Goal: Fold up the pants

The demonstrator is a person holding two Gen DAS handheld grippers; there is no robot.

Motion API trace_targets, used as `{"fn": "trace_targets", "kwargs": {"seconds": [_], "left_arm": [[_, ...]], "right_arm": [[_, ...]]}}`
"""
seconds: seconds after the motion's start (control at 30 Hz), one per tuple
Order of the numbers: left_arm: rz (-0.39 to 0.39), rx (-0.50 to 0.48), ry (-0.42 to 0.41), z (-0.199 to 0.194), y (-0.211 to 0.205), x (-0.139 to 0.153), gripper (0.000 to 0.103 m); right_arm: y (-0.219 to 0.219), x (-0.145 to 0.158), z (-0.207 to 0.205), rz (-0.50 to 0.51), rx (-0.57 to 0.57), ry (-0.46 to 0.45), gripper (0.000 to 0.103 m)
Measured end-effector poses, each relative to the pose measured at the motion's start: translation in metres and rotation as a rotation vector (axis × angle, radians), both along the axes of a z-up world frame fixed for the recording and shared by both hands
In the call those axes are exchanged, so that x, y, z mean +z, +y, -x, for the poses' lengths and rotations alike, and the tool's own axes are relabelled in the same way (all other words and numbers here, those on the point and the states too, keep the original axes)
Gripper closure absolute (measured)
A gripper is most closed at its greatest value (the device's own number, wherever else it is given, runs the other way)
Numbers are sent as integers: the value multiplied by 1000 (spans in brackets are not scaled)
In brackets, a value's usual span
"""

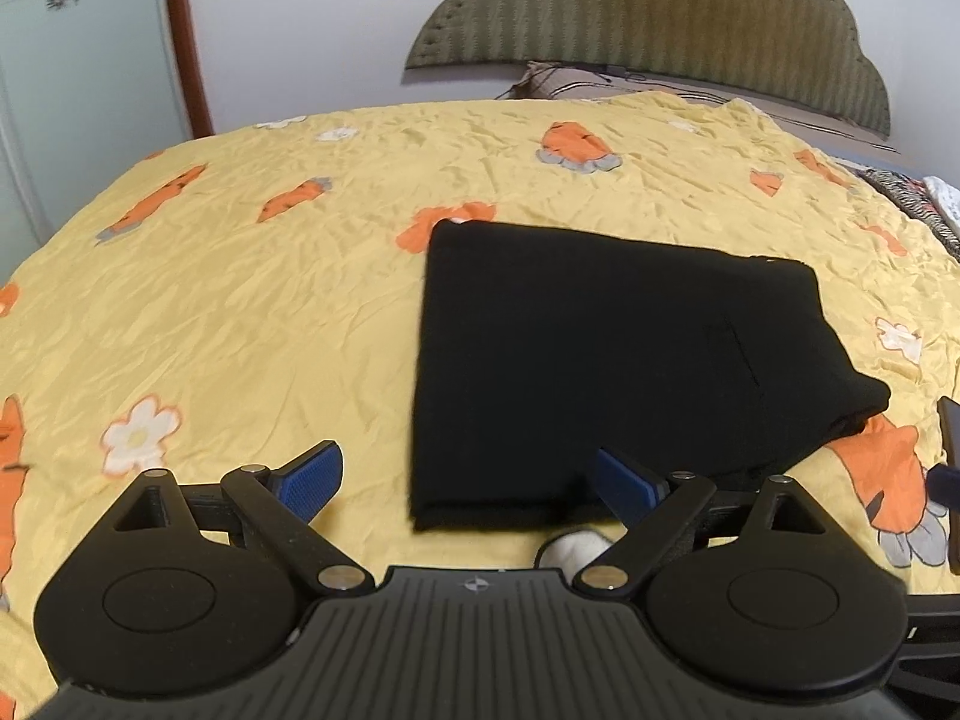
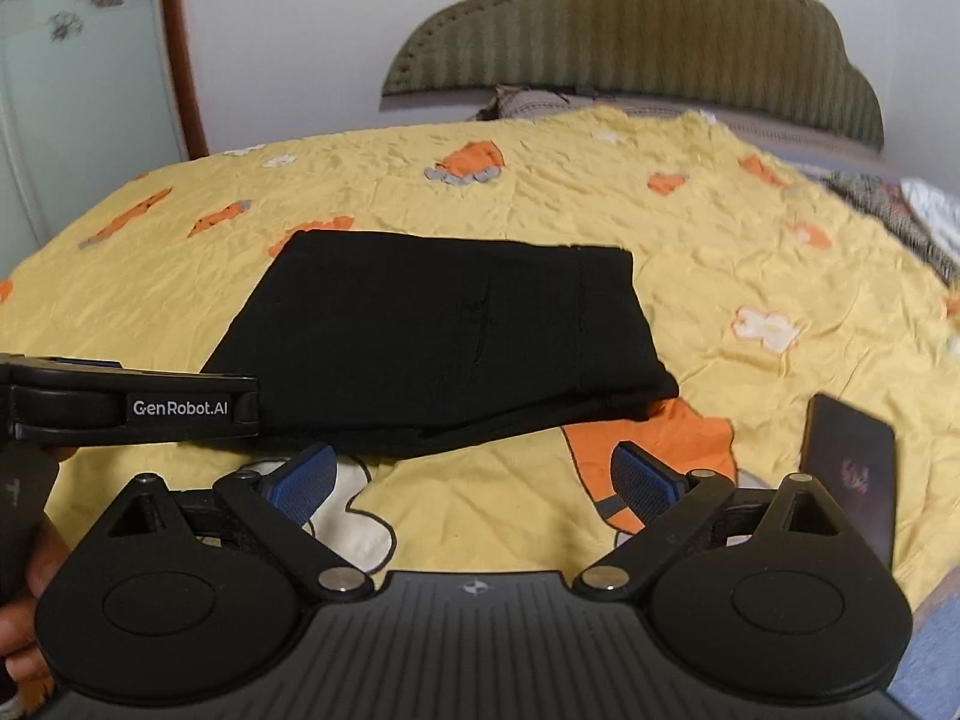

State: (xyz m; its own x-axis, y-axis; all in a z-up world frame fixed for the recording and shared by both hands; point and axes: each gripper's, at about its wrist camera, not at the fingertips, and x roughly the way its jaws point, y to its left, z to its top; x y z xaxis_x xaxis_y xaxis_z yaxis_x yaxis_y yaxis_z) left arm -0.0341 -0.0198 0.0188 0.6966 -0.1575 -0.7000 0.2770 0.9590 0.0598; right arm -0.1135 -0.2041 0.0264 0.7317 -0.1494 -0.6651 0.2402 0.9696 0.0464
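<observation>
Both wrist cameras sit low over the near edge of a yellow bedspread (image 1: 240, 300), facing the green headboard (image 1: 648, 18). The left view looks close over the folded black pants (image 1: 600, 360). The right view, just beside it, shares pants, bedspread and headboard.

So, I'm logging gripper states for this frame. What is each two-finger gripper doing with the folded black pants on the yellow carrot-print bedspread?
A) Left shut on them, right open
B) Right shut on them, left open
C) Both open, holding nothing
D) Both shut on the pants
C: the left gripper and right gripper both have blue pads spread apart with nothing between them, while the folded black pants lie free on the yellow carrot-print bedspread.
</observation>
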Motion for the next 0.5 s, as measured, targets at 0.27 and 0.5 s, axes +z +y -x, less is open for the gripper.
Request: {"fn": "trace_targets", "kwargs": {"seconds": [0.27, 0.5], "left_arm": [[2, 11, -3, 6, 6, -3, 10], [5, 18, 3, 4, 7, -6, 10]], "right_arm": [[3, -3, -2, 13, 25, 15, 4], [1, -8, -1, 20, 18, 19, 4]]}}
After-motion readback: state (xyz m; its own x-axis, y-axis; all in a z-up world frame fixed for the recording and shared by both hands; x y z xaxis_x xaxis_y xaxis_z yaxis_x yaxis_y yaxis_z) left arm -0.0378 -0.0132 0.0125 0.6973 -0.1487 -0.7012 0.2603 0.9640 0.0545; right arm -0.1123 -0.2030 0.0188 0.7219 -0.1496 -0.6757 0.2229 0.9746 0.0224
